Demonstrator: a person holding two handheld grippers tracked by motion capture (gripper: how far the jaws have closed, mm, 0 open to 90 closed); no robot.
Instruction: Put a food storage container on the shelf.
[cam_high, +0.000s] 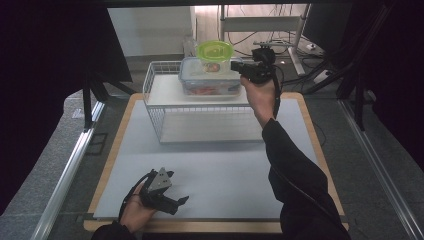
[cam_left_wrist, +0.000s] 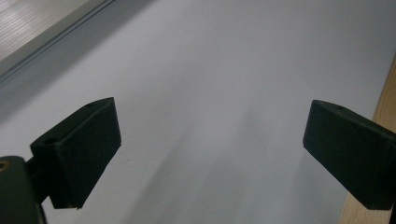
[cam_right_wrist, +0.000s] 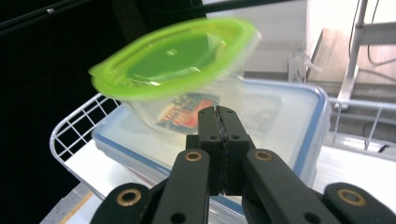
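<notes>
High view: left gripper (cam_high: 172, 194) rests on the desk (cam_high: 225, 170) near its front edge. Farther back, the right gripper (cam_high: 235, 65) is at the green-lidded tub (cam_high: 215, 51), tilted atop a blue-rimmed box (cam_high: 210, 77) on a wire rack (cam_high: 165, 107).

Left gripper view: jaws wide apart over bare desk (cam_left_wrist: 210, 70).

Right gripper view: jaws pressed together at the tub (cam_right_wrist: 177, 74); whether they pinch it cannot be told. Box (cam_right_wrist: 289, 121) and rack (cam_right_wrist: 74, 128) lie beneath.

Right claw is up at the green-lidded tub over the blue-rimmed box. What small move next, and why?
Probably lower it slowly until the base seats flat. The green-lidded tub sits tilted and blurred above the blue-rimmed box on the wire rack, and the right claw looks shut at its near side, though contact is hidden. The left claw rests open on the table.
</notes>
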